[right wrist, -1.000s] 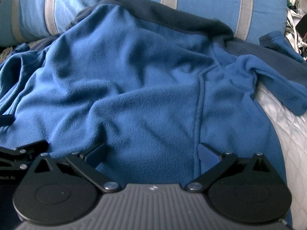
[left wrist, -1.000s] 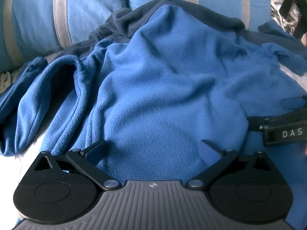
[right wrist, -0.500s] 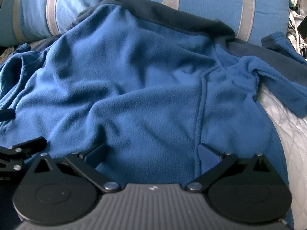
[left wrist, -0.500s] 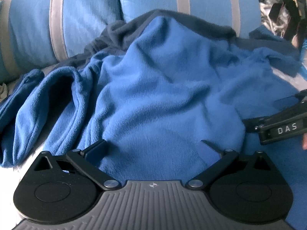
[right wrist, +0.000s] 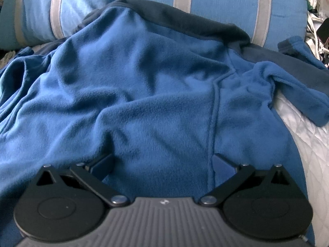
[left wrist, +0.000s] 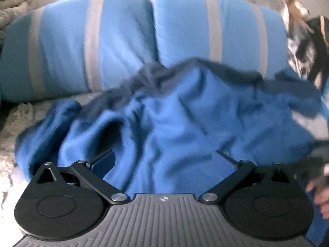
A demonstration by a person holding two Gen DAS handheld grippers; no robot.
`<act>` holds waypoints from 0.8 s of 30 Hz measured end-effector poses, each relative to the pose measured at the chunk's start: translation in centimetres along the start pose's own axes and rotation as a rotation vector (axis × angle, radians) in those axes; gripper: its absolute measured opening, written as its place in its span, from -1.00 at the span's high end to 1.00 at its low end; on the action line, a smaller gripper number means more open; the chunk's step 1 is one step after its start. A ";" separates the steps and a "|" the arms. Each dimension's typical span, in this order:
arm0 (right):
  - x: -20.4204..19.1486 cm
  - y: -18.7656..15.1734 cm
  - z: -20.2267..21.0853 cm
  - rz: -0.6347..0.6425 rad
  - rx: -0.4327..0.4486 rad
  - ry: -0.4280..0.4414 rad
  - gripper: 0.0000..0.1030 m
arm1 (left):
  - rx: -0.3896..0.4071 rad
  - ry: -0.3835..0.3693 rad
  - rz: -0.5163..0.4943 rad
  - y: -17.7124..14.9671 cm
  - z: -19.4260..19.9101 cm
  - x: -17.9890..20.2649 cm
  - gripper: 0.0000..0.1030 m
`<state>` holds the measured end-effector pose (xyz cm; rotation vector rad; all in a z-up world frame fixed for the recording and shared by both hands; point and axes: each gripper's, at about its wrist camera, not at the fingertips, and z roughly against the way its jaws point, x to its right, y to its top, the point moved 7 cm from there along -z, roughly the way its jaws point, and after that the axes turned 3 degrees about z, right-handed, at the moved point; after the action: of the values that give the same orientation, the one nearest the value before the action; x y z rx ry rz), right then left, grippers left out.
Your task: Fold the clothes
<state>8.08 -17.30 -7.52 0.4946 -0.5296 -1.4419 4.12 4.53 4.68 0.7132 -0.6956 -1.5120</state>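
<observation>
Fuzzy fleece jacket (matt), quilted bedcover

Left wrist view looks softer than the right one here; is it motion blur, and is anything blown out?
Left wrist view: the fleece and pillows are smeared as by motion, the tool stays sharp, and the top left corner is blown out. Right wrist view: fleece texture is crisp, with fisheye bending at the edges.

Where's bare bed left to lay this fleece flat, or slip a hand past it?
Bare white quilt shows along the right side, beside the fleece and below its sleeve. A smaller pale strip lies left of the fleece. The middle is all fleece, and its dark collar lies against the striped pillows.
</observation>
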 end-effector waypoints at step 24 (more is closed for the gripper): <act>0.2 -0.1 0.0 0.026 -0.009 0.014 -0.99 | -0.044 0.095 0.276 9.2 -10.4 -17.4 -0.97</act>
<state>8.04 -17.53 -7.57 0.4890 -0.5167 -1.4149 18.77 21.25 5.91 0.6239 -0.6580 -1.2300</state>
